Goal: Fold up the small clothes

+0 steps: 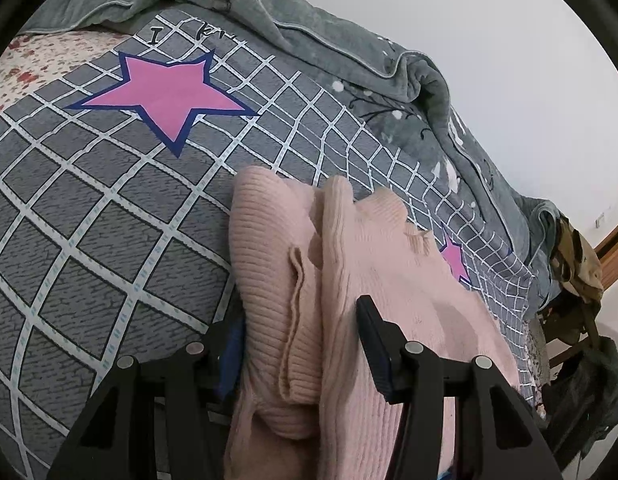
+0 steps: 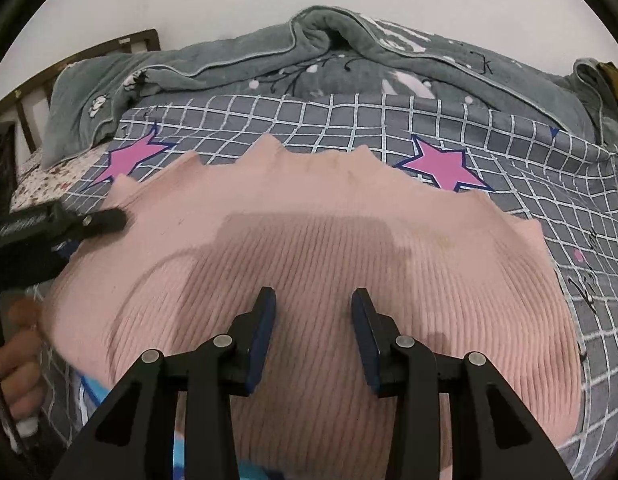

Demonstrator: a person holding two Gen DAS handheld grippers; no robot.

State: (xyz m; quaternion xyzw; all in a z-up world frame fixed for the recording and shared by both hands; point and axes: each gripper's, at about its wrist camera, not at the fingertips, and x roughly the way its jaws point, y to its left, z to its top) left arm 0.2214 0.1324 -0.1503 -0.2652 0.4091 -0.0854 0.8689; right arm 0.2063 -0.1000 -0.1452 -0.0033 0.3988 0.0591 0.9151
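A pink ribbed knit garment (image 2: 329, 248) lies spread on a grey checked bed sheet (image 2: 349, 120). My right gripper (image 2: 314, 300) is open just above its near middle, holding nothing. My left gripper (image 1: 301, 312) is open, with a bunched fold of the pink garment (image 1: 293, 280) between its jaws; the left finger is half hidden under the cloth. The left gripper also shows in the right wrist view (image 2: 109, 218) at the garment's left edge, with the person's hand behind it.
A rumpled grey-green blanket (image 2: 269, 64) lies along the far side of the bed against a white wall. Pink stars (image 1: 165, 98) are printed on the sheet. A floral pillow (image 1: 37, 64) lies at the bed's head. Dark clothes hang on a chair (image 1: 577, 280) beyond the bed's end.
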